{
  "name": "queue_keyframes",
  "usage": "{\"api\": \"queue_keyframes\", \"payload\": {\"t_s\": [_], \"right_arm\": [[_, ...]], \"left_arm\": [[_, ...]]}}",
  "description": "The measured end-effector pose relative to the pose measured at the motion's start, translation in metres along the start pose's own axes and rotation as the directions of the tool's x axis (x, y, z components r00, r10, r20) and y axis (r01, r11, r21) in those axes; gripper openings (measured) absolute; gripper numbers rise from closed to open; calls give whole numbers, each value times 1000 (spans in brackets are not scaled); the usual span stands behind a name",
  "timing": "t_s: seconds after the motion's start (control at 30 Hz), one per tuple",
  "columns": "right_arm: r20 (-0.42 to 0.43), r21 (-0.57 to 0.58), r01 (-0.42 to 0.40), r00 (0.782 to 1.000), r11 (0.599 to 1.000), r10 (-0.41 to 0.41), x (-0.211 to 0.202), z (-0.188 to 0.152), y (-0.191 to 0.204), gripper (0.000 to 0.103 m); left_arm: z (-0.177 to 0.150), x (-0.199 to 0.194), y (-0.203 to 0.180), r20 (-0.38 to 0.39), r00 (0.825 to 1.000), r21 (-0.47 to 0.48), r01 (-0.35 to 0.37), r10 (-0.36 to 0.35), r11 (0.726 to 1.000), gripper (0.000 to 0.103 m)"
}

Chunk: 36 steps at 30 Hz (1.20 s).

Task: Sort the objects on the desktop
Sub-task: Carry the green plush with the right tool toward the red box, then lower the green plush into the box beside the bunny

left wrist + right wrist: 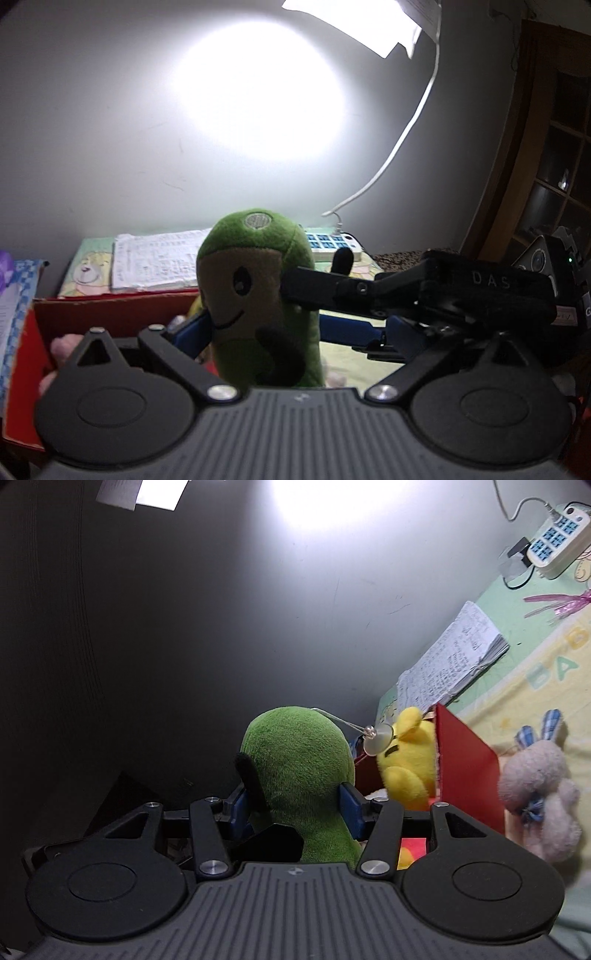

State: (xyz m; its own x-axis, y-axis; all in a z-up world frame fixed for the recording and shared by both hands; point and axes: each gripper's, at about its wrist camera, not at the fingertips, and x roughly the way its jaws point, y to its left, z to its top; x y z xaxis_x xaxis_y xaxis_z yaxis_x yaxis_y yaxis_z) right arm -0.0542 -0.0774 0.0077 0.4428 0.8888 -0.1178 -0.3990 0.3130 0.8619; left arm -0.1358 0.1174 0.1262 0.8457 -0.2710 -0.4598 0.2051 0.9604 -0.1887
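A green plush toy (258, 295) with a tan smiling face stands upright in mid-air, over the right end of an open red box (110, 306). My right gripper (295, 808) is shut on it from behind, blue pads (351, 808) pressed into both sides of its green back (299, 768). In the left wrist view that gripper comes in from the right, one black finger (314, 291) on the toy's side. My left gripper (299, 328) is open with the toy between its fingers; the left pad (195, 332) sits close to the toy. A suction cup (378, 738) dangles from the toy's head.
A yellow plush (406, 760) sits inside the red box (465, 760), and a pink rabbit plush (539, 786) lies on the cloth beside it. A handwritten notebook (155, 262) and a white power strip (332, 242) lie by the wall. A wooden door (535, 147) stands at the right.
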Motion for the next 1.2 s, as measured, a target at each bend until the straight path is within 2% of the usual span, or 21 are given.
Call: {"api": "queue_keyframes", "payload": {"t_s": [0.23,0.43,0.6,0.73,0.9,1.07,1.2], "right_arm": [[-74,-50,-51,996,997,48,85,-25,29,54],[-112,-23,-27,993,999,24,130,-41,13,54],[-136,-44,44,989,998,-50,137,-52,5,54],[-143,-110,109,982,988,-125,140,-55,5,54],[-165,-152,183,964,971,-207,148,-57,4,54],[-192,-153,204,954,967,-232,152,-58,0,55],[-222,-181,249,932,951,-286,154,-59,2,55]], "left_arm": [[-3,-20,74,31,993,-30,-112,112,993,99],[-15,-7,115,-35,992,-60,-121,119,991,99],[-33,11,128,-102,991,-58,-89,83,994,99],[-40,28,135,-156,986,-45,-66,59,997,99],[-52,43,147,-221,975,-66,-35,20,997,99],[-57,49,151,-240,971,-60,-32,17,998,99],[-61,59,154,-275,962,-50,-20,5,999,99]]}}
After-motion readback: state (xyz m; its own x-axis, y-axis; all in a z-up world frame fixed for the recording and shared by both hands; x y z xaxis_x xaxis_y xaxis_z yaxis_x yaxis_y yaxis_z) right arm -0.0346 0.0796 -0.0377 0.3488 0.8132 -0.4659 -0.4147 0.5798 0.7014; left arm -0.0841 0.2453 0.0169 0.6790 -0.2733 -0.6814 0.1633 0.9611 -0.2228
